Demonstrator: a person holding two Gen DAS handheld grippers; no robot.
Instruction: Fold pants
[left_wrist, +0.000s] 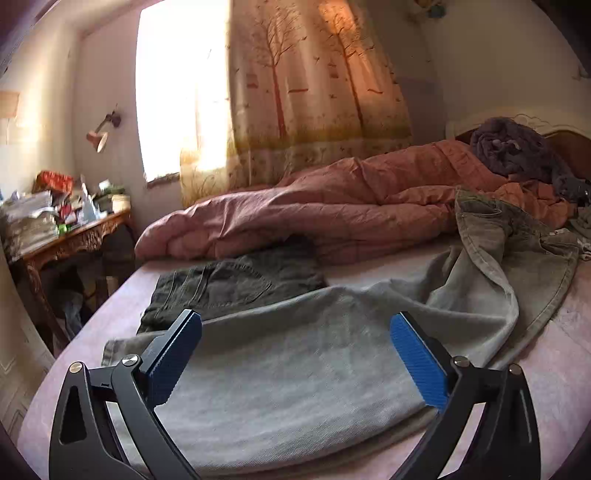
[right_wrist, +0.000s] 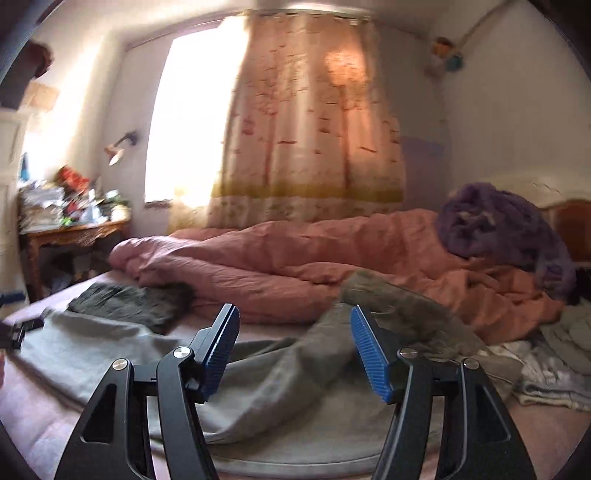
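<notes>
Here the left gripper (left_wrist: 295, 354) and right gripper (right_wrist: 295, 350) both hover wide open and empty above the grey pants (left_wrist: 295, 369) spread on the bed (left_wrist: 554, 369), the right view alone showing crumpled laundry (right_wrist: 554, 365), the left view sharper on the folded dark pants (left_wrist: 236, 284).

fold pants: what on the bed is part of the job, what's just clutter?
Job:
- grey pants, spread on the bed, not yet folded
- dark pants, already folded
- left gripper and right gripper, both open, holding nothing

Clutter:
- pink duvet
- purple blanket
- curtain
- desk
</notes>
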